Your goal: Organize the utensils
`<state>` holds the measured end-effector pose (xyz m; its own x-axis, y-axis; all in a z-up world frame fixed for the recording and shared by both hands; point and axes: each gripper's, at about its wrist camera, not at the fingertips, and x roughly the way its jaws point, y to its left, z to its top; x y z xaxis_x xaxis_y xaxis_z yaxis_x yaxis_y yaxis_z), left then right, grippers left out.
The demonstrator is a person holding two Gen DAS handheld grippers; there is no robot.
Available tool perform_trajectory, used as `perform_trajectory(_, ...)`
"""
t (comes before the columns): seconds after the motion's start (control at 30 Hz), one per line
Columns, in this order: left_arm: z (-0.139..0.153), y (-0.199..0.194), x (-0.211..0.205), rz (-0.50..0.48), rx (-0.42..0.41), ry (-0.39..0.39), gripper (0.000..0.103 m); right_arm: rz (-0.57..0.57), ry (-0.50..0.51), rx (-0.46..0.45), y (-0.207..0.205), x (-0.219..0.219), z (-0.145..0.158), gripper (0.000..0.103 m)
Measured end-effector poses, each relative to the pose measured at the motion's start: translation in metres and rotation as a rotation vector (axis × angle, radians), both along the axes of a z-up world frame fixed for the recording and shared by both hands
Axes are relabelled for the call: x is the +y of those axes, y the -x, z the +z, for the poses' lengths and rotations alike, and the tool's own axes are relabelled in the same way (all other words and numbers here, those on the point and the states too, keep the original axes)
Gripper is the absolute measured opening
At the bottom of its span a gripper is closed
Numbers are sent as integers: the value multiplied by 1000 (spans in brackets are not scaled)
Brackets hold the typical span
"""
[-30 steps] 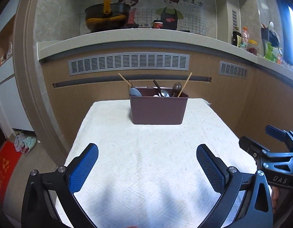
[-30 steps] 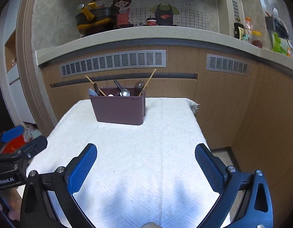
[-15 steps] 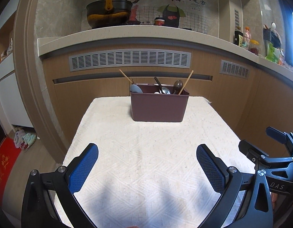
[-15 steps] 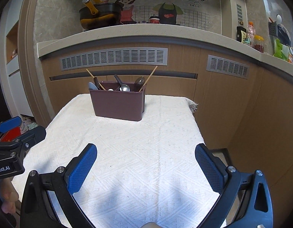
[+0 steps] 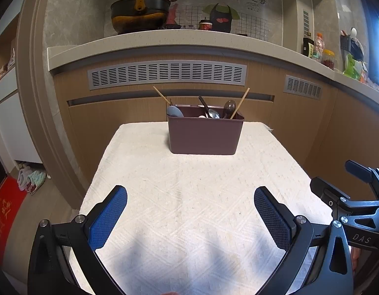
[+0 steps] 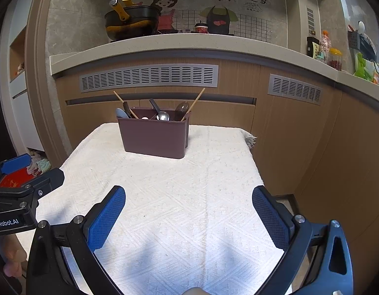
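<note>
A brown utensil holder (image 5: 205,134) (image 6: 155,136) stands at the far end of a table covered by a white cloth (image 5: 189,196) (image 6: 179,191). Inside it I see two wooden chopsticks (image 5: 239,103) (image 6: 194,103), a light blue spoon (image 5: 175,111) (image 6: 121,113), a metal spoon (image 5: 212,113) (image 6: 162,115) and a dark spoon (image 5: 229,107) (image 6: 181,109). My left gripper (image 5: 190,207) is open and empty above the near half of the cloth. My right gripper (image 6: 189,206) is open and empty too, beside it on the right. Each gripper shows at the edge of the other's view.
Wooden kitchen cabinets with grey vents (image 5: 167,73) stand behind the table under a pale counter (image 5: 164,40). A black pot (image 5: 140,12) sits on the counter. Jars and bottles (image 6: 335,59) line the counter at right. A red mat (image 5: 5,211) lies on the floor left.
Both grippers have tilted up and drawn slightly back, so the holder sits lower in each view. Both stay open and empty.
</note>
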<state>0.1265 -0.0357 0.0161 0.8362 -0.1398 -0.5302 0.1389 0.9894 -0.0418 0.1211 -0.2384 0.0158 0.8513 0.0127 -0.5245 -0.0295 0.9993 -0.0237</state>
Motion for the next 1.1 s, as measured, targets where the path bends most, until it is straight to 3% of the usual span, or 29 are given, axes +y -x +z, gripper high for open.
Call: perform_trajectory(1.1, 0, 1, 0, -6, -2, -9, 103, 7, -41, 0, -2, -3, 1, 103)
